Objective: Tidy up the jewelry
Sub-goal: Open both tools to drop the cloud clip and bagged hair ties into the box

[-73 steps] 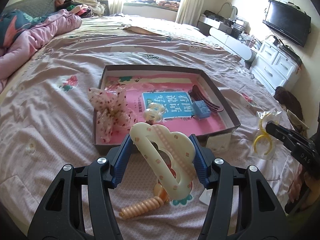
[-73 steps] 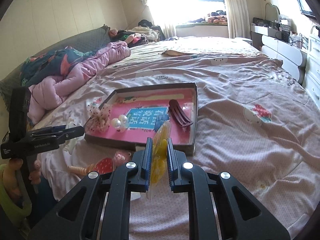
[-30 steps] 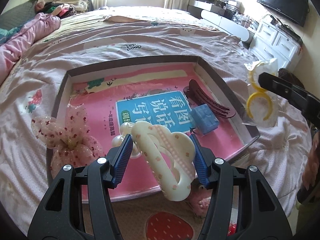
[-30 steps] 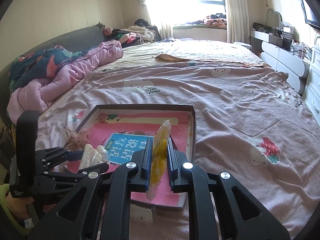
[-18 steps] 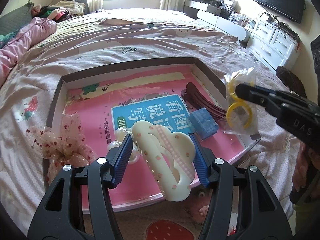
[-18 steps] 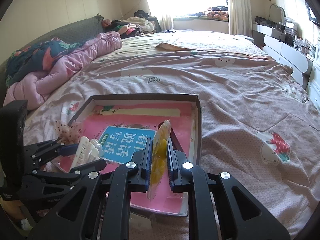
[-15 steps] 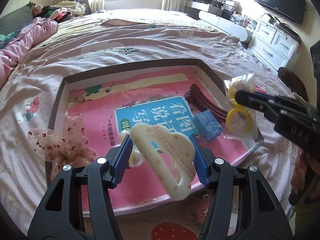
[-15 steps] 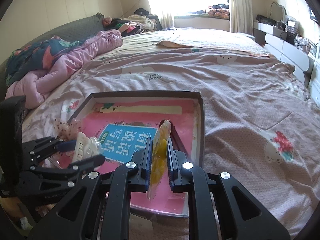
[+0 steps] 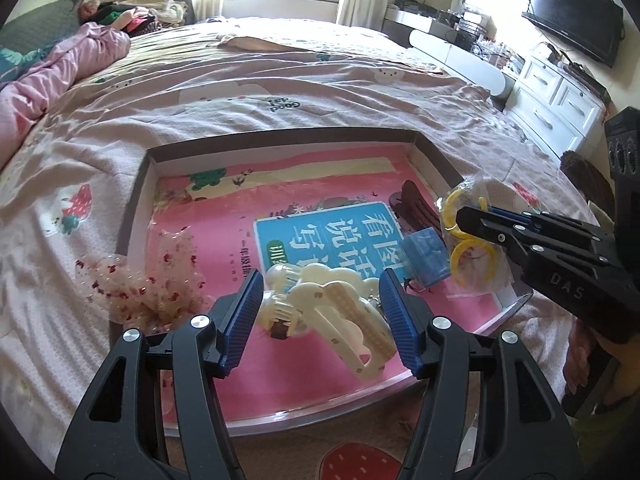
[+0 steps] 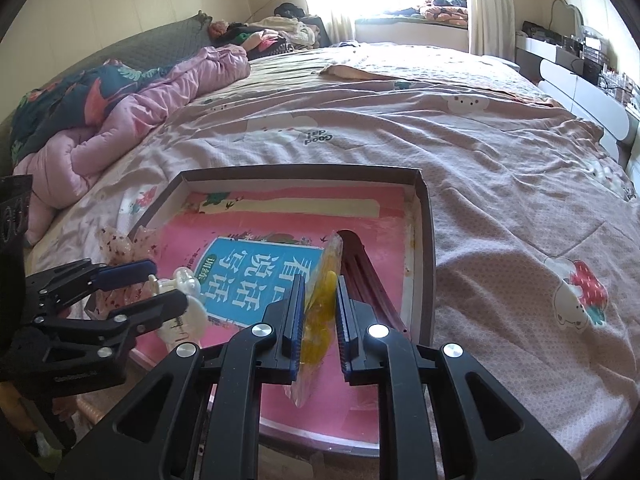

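A shallow box with a pink floor sits on the bed. The left gripper is over the box's near edge – its fingers are spreading, and the cream hair claw lies loose between them on the pink floor. The right gripper pinches a clear bag of yellow rings near the box's right edge, beside a dark red clip.

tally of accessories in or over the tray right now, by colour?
Cream: 2, the cloud-shaped claw clip and the pearl clip
Dark red: 1, the comb clip
Blue: 1, the small blue box
Yellow: 1, the bagged yellow rings, in the right gripper
Pink dotted: 1, the mesh bow, draped over the tray wall
Total: 6
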The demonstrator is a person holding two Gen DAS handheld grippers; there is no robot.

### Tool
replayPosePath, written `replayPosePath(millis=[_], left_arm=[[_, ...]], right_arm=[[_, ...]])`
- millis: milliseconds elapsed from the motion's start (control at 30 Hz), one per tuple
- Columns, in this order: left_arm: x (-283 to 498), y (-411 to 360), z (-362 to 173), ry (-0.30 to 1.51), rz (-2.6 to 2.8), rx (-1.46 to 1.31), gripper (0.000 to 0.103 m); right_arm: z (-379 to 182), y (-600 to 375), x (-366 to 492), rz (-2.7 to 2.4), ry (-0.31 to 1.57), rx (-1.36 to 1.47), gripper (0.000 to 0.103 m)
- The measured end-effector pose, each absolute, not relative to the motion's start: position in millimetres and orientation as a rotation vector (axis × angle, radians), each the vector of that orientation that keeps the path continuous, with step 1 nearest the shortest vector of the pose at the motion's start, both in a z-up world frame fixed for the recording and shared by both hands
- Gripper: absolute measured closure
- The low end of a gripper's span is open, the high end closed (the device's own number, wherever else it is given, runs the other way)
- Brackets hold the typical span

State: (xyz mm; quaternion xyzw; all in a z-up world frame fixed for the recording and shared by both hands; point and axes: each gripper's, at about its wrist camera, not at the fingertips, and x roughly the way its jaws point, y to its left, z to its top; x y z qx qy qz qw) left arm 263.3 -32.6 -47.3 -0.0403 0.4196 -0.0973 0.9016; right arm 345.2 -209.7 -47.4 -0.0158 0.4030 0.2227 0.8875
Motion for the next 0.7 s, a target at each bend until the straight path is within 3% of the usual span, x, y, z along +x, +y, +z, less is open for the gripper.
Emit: replayPosePath(millis=[167,500,700], left_arm=[[258,-24,-43,0.86,-0.182,-0.103,0.048],[252,-17,-39,0.85,-0.172,-0.12,0.048],[246,-14,-33,0.835,-0.169,-0.131,0.046]], right_arm=[[-49,-210,350,0.454,0.855,-0.032,0.082],[-43,-219,340,0.431,0.838,-0.023,0.055],[-24,-231,327,0.403,0.792,-0.016,0.044]])
